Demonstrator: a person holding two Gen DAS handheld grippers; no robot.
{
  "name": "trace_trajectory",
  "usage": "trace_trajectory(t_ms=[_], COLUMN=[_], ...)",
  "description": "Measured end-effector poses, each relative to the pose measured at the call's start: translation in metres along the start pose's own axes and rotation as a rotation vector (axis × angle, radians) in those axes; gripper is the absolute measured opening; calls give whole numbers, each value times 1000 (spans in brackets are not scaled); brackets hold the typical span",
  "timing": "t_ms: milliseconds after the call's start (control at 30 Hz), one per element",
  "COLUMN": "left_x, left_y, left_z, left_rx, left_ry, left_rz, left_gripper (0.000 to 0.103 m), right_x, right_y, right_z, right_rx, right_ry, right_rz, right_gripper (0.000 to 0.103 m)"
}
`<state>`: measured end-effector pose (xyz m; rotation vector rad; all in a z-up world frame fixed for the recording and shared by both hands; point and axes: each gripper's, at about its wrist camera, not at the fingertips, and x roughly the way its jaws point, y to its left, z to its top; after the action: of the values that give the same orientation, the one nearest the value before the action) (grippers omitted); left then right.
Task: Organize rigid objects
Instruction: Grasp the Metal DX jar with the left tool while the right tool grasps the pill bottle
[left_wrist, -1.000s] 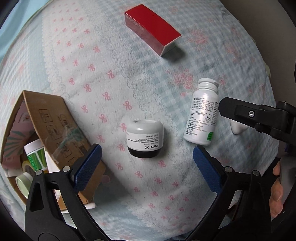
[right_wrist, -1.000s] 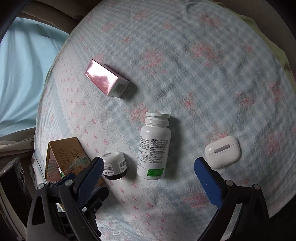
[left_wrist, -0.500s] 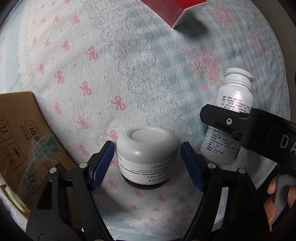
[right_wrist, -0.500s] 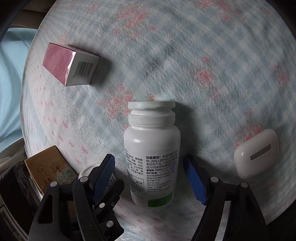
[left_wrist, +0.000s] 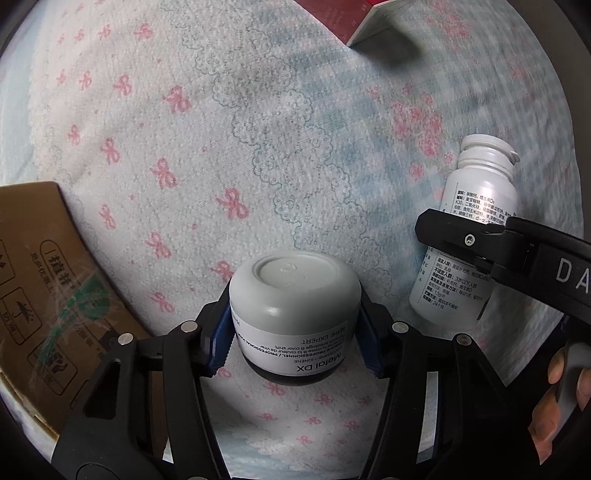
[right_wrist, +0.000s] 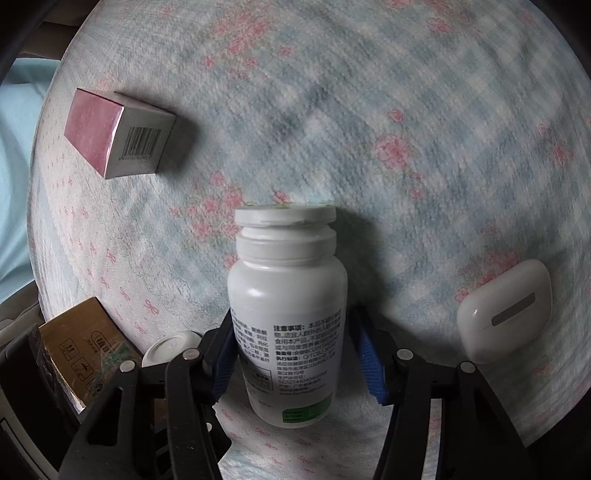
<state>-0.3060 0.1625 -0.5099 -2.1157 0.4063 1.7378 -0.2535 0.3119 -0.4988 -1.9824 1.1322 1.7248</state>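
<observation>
Cardboard box awaits; left gripper clamps grey jar, right gripper pinches pill bottle; red carton, earbud case left.

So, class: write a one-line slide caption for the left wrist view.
Left tool clamps a grey-lidded jar on patterned cloth, white bottle lying alongside.

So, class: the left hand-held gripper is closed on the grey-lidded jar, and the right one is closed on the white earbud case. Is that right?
Not quite. The left hand-held gripper does grip the grey-lidded jar, but the right wrist view shows the right hand-held gripper around the white pill bottle; the earbud case lies untouched beside it.
</observation>
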Motion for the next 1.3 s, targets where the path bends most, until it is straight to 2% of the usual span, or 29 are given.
trace_trajectory(t_ms=[33, 400, 633, 833, 900, 967, 1033, 1133, 1167, 1300], left_x=[-1, -25, -57, -109, -132, -154, -177, -196, -207, -243], left_y=[0, 0, -4, 2, 4, 17, 24, 44, 51, 76], left_z=[-1, -14, -29, -53, -63, -56, -81, -97, -107, -142], left_rx=[1, -7, -26, -65, -86, -103, -117, -139, -149, -182], left_ry=[-4, -66, -130, -235, -278, -323, -365, -414, -430, -500], left_rz=[-2, -21, -41, -59, -69, -82, -96, -100, -104, -117], left_gripper=[53, 53, 53, 53, 53, 53, 53, 53, 53, 53], right_x=[-1, -20, -52, -108, -123, -139, -158, -164, -160, -177], right_y=[-1, -22, -33, -12, -10, -10, -6, 28, 55, 81], right_z=[0, -6, -14, -26, -43, -59, -71, -98, -103, -133], right_rx=[-1, 24, -10, -166, -215, -258, -300, -359, -370, -437], right_ry=[-2, -35, -79, -175, -205, -227, -241, -268, -273, -286], right_rz=[6, 72, 93, 80, 80, 91, 101, 100, 102, 108], right_gripper=[46, 46, 46, 46, 46, 46, 46, 46, 46, 46])
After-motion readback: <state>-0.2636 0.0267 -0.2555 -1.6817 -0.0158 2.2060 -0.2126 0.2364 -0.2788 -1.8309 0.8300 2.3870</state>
